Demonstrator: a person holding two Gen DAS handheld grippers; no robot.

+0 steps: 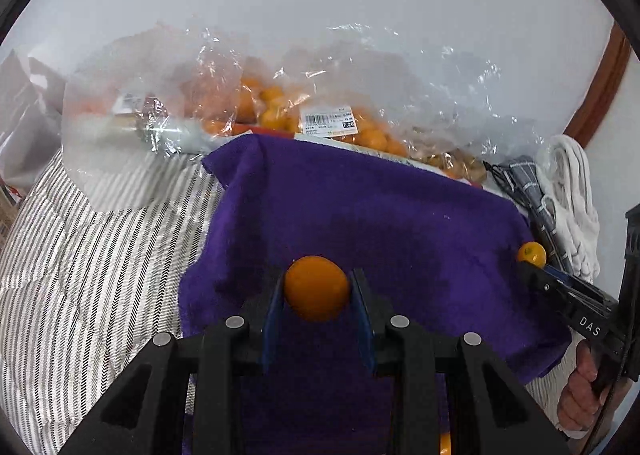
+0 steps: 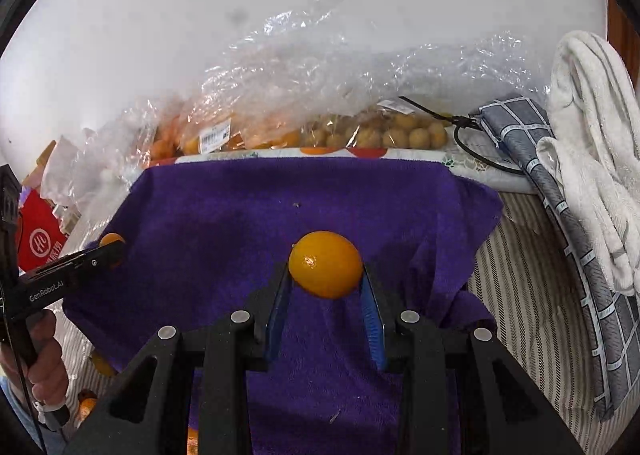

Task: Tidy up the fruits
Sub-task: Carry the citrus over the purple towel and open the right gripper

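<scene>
My left gripper (image 1: pixel 317 287) is shut on an orange kumquat (image 1: pixel 316 288) and holds it above a purple towel (image 1: pixel 360 211). My right gripper (image 2: pixel 326 275) is shut on another orange kumquat (image 2: pixel 326 264) above the same purple towel (image 2: pixel 280 215). The right gripper also shows at the right edge of the left wrist view (image 1: pixel 534 261) with its kumquat (image 1: pixel 531 254). The left gripper shows at the left of the right wrist view (image 2: pixel 112 251). Clear plastic bags of orange fruit (image 1: pixel 276 111) and of yellowish-brown fruit (image 2: pixel 400 133) lie behind the towel.
The towel lies on a striped bed cover (image 1: pixel 88 247). A grey checked cloth (image 2: pixel 560 235) and a white towel (image 2: pixel 596 143) lie to the right. A red bag (image 2: pixel 40 239) is at the left. Loose orange fruits (image 2: pixel 100 365) lie near the towel's left front edge.
</scene>
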